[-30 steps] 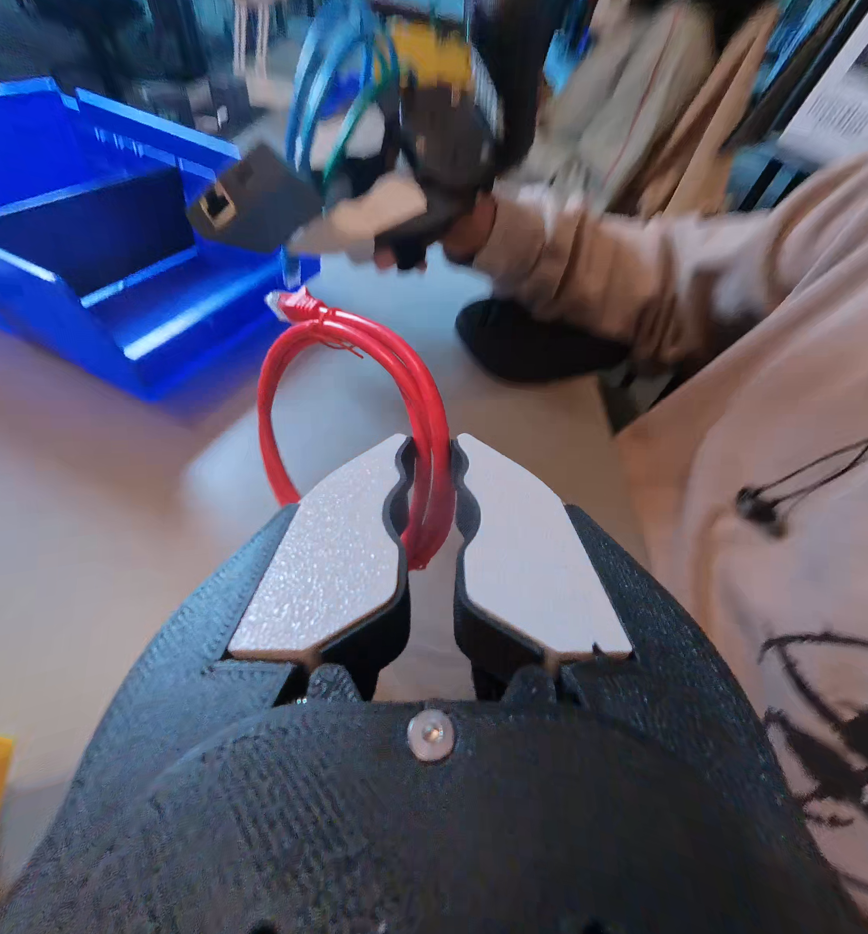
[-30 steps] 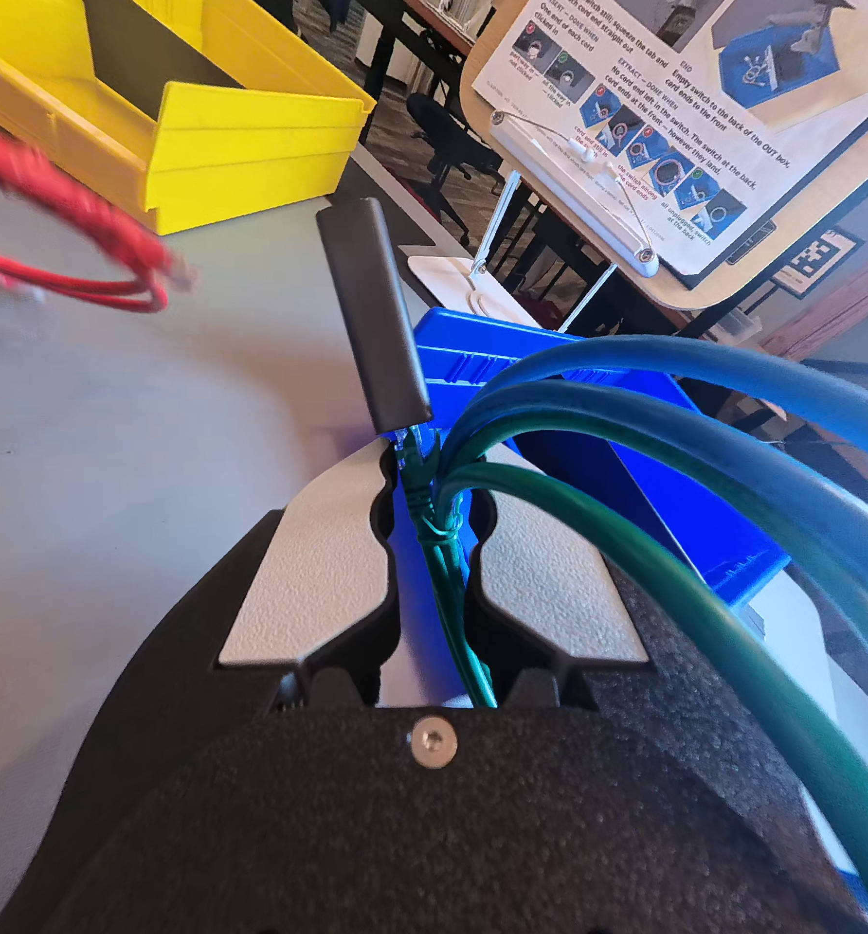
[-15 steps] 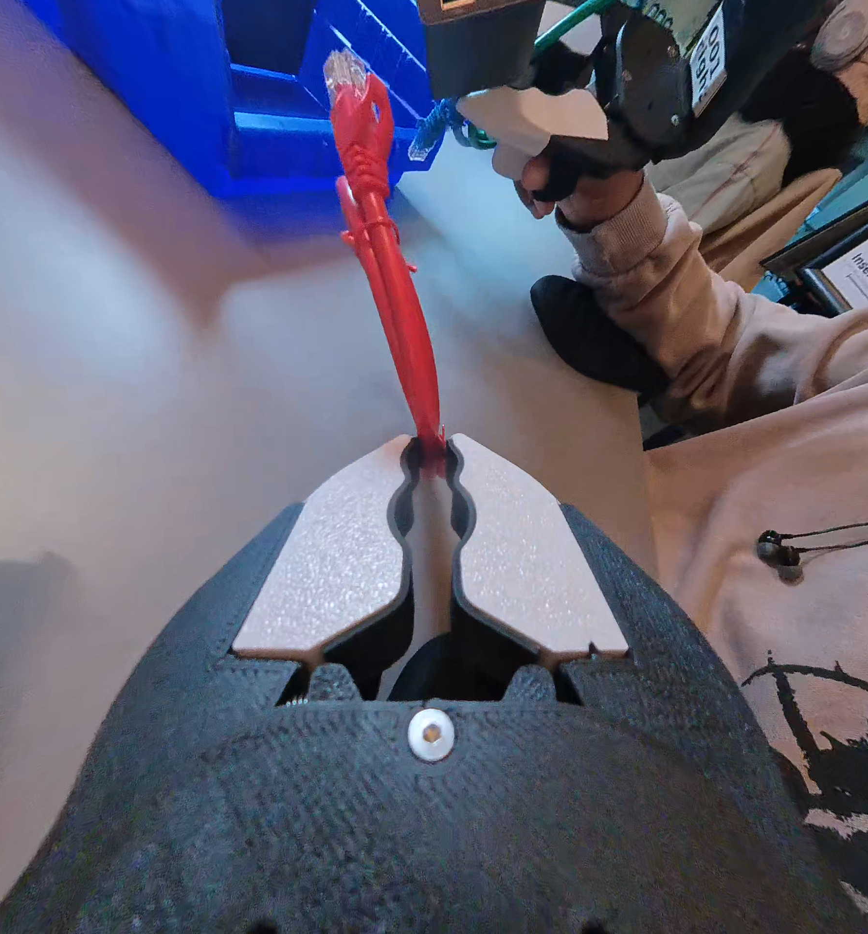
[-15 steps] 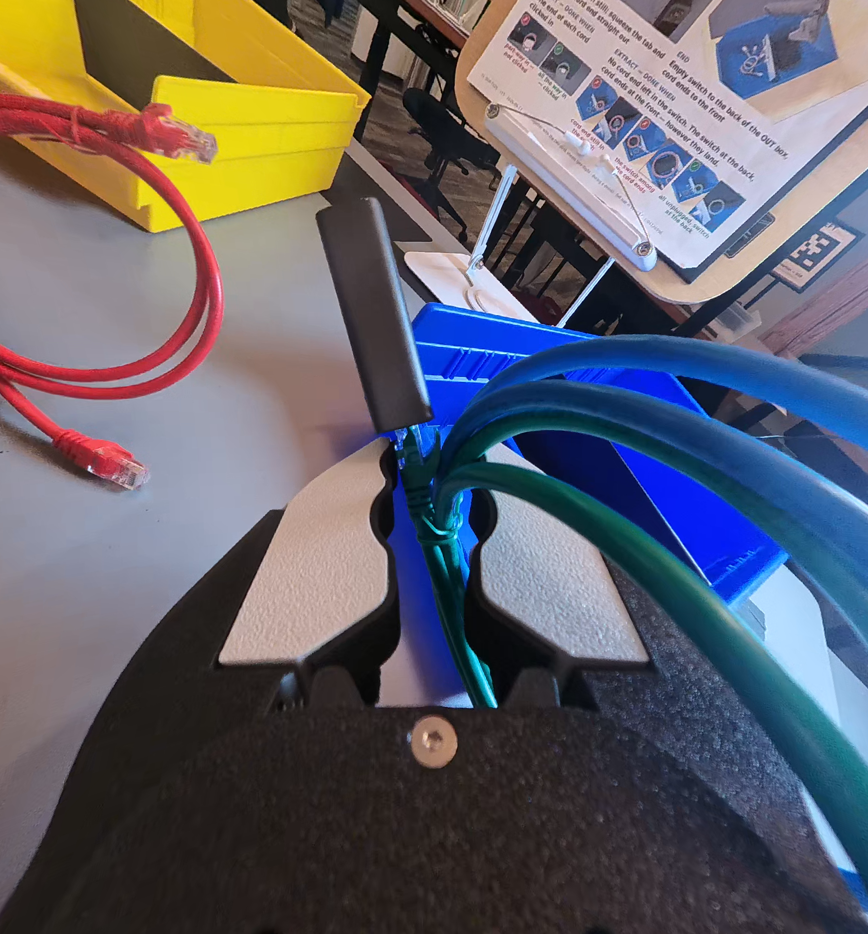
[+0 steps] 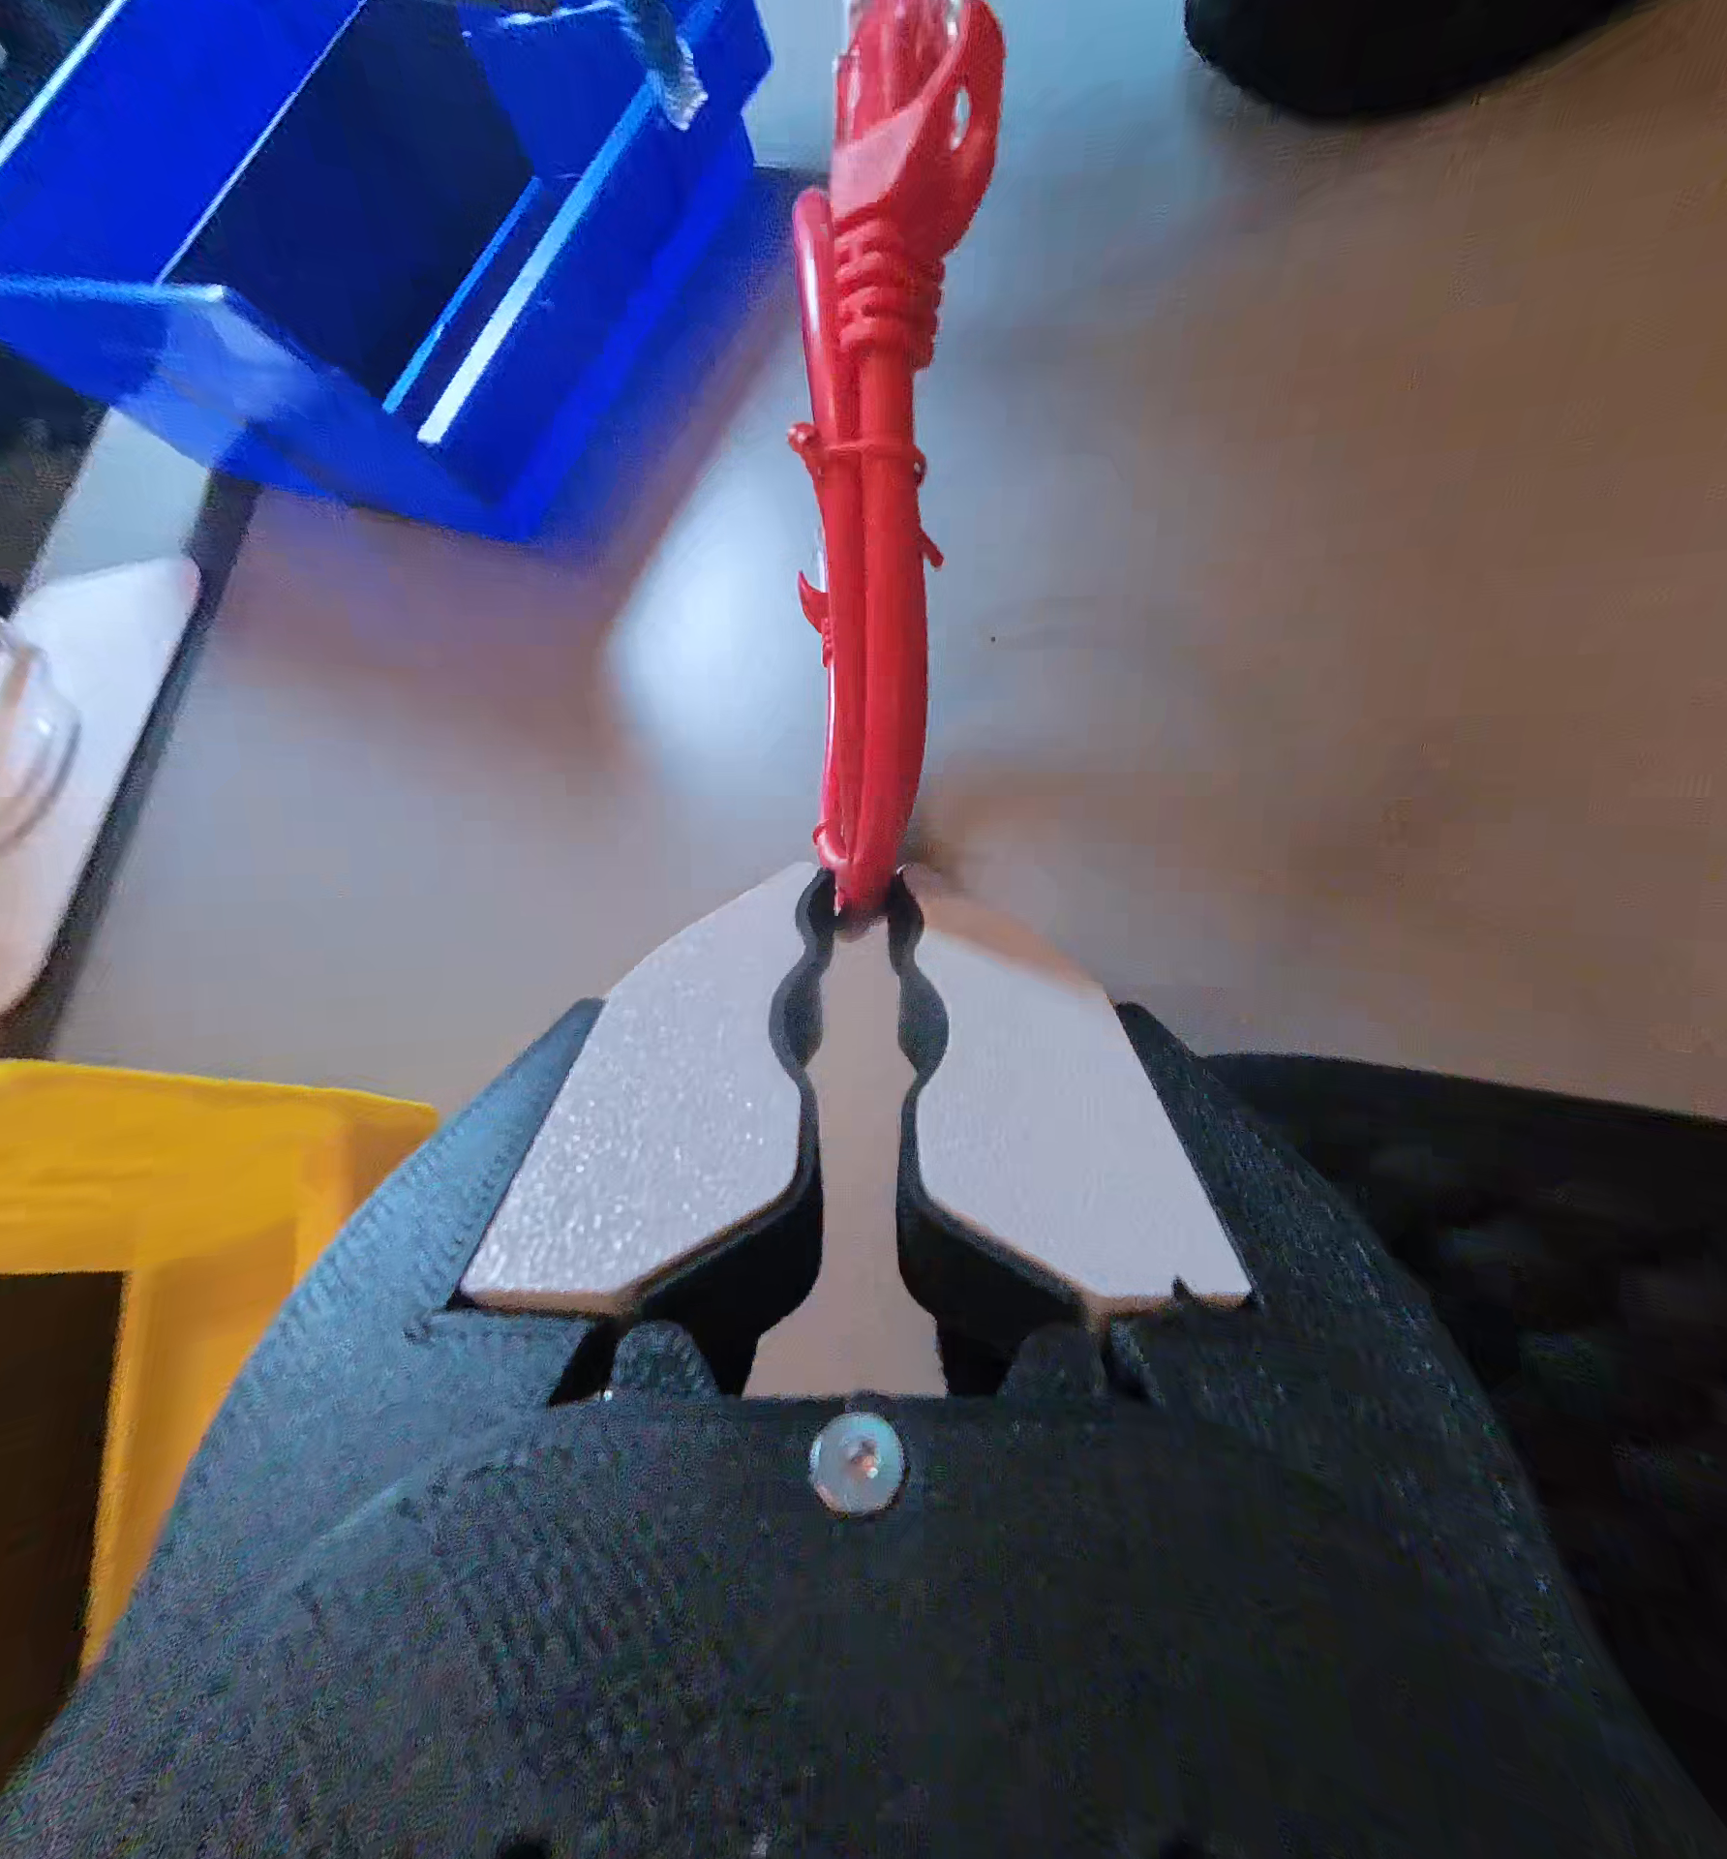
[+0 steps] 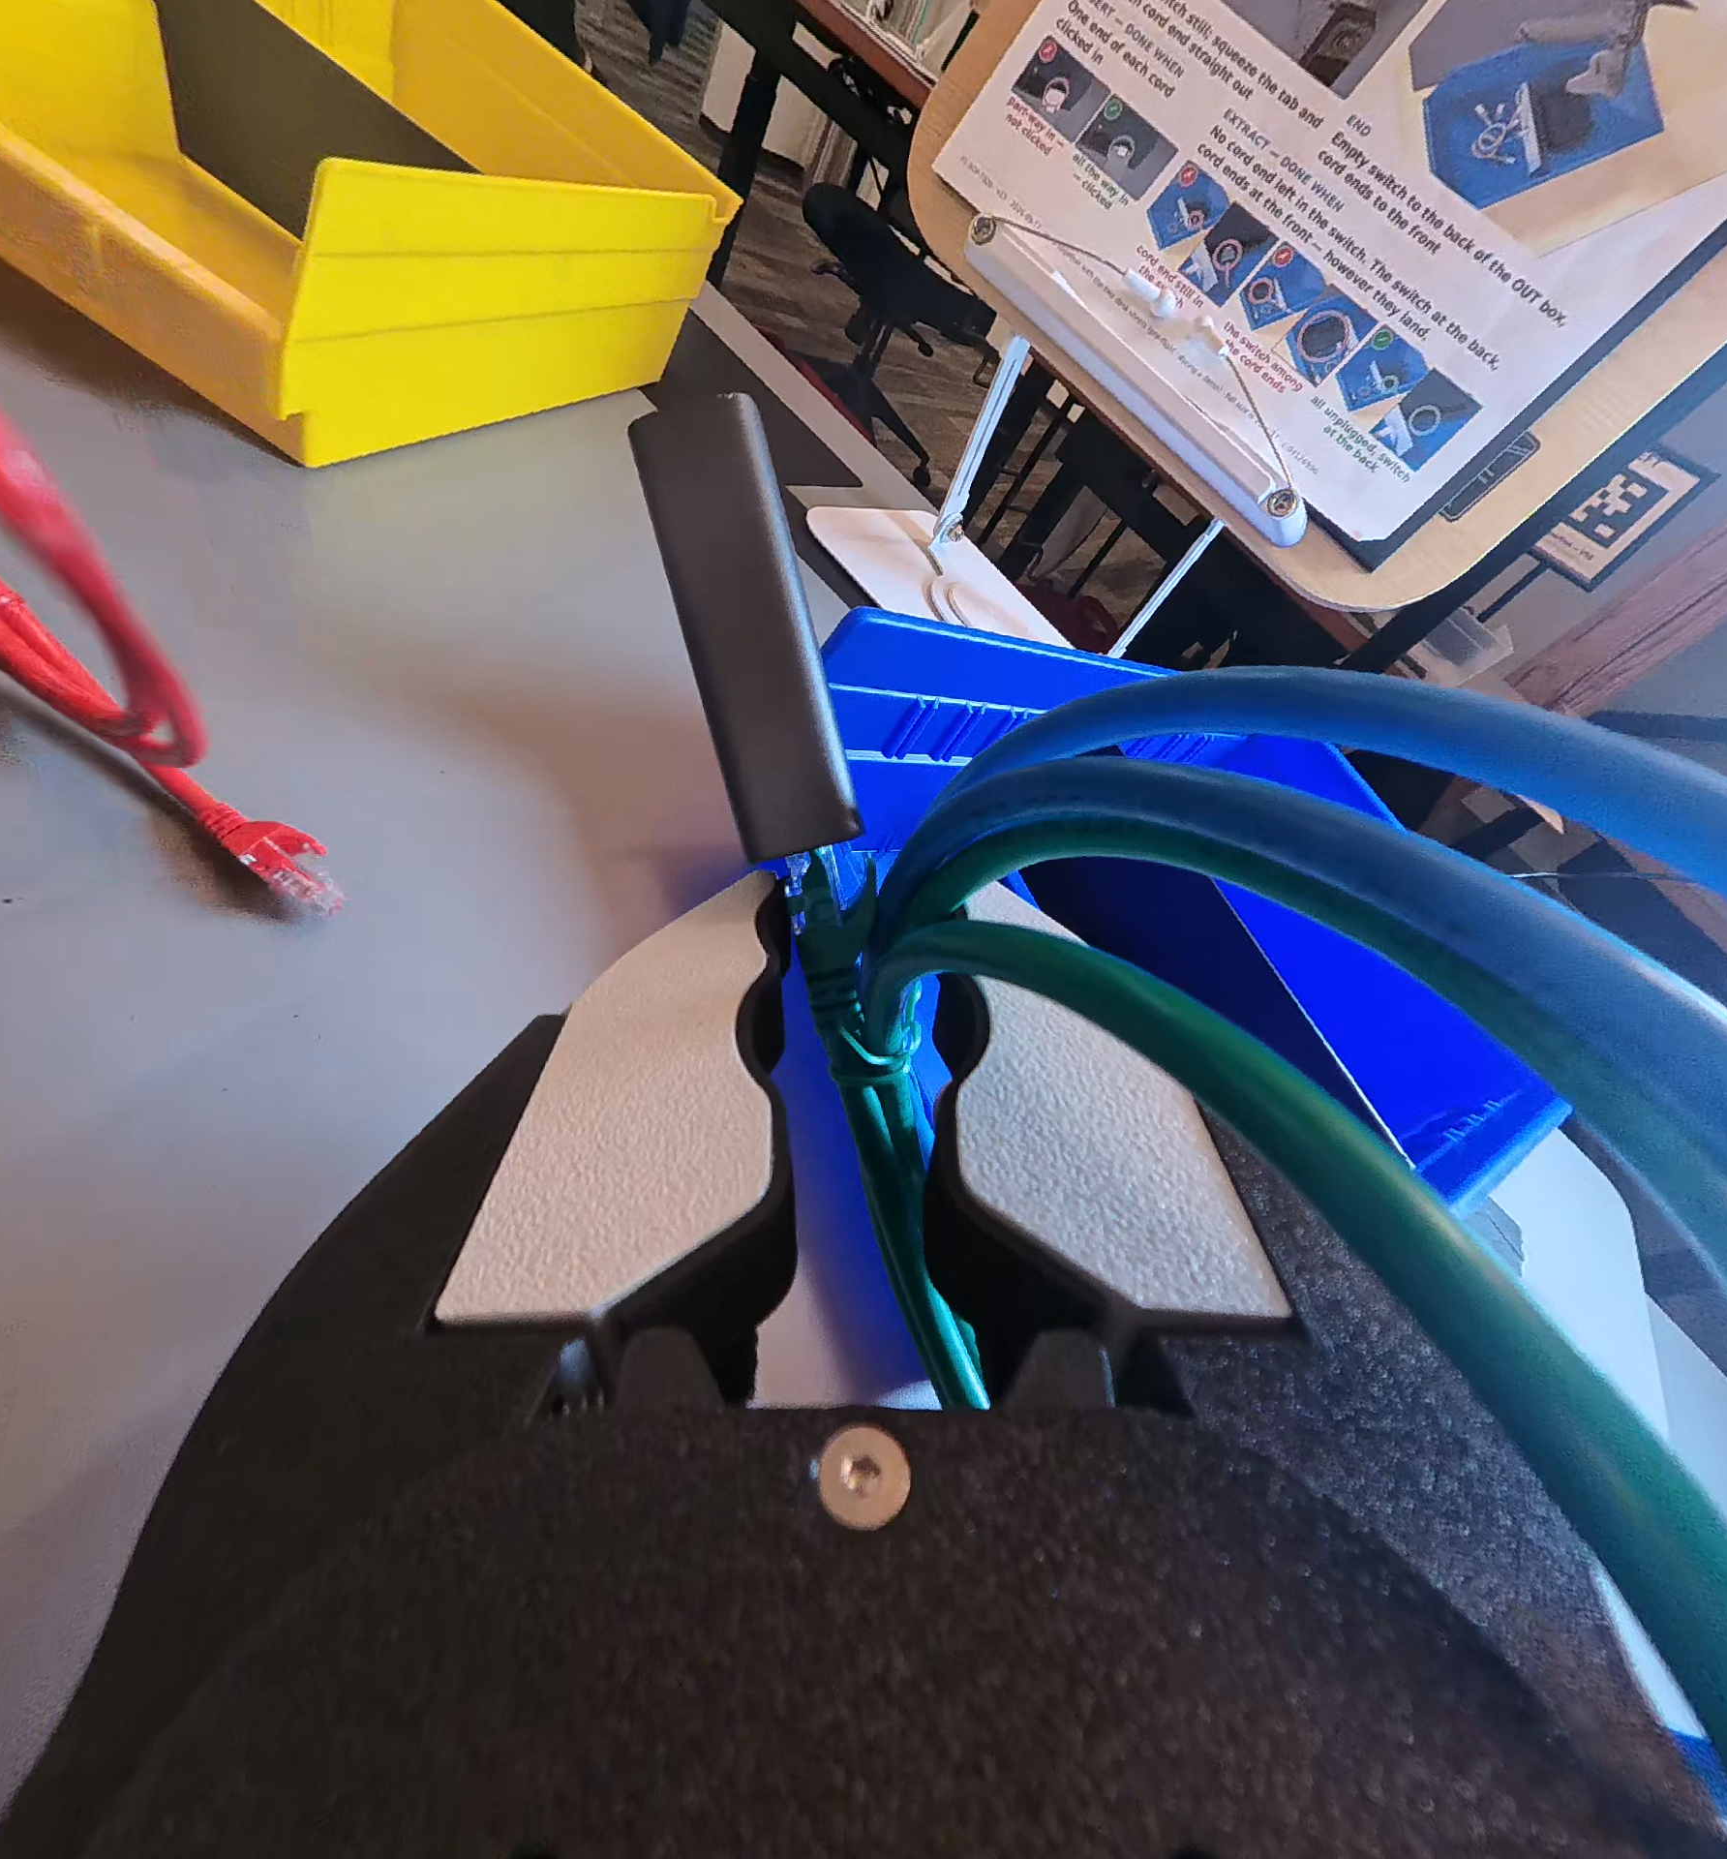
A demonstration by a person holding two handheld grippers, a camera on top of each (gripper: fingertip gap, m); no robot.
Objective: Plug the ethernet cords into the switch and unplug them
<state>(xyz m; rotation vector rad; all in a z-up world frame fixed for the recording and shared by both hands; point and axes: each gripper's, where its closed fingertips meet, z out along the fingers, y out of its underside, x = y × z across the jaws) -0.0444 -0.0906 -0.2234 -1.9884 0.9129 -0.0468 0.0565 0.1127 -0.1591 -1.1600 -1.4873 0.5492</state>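
My left gripper point(image 5: 854, 900) is shut on a bundled red ethernet cord point(image 5: 875, 604), pinched at the fingertips. The cord runs away from the tips over the table, with one plug point(image 5: 915, 91) at the top edge of the view. In the right wrist view the red cord point(image 6: 140, 704) is blurred at the left, and its other plug point(image 6: 281, 860) lies on the table. My right gripper point(image 6: 854, 905) is shut on a green cord point(image 6: 839, 986) plugged into the black switch point(image 6: 749, 624), which stands up just past the tips. Blue cords point(image 6: 1342, 724) loop off to the right.
A blue bin point(image 5: 336, 251) point(image 6: 1191, 956) sits beyond the switch. A yellow bin point(image 6: 437, 251) point(image 5: 85, 1207) stands at the far left of the grey table point(image 6: 336, 1056). An instruction sheet on a white stand point(image 6: 1342, 251) is behind the blue bin. My right fingertips sit around 25 centimetres from my left ones.
My left gripper has swung round with the red cord and now looks down on the table, with both bins in sight. The cord's free plug has slid along the table. My right gripper has held still.
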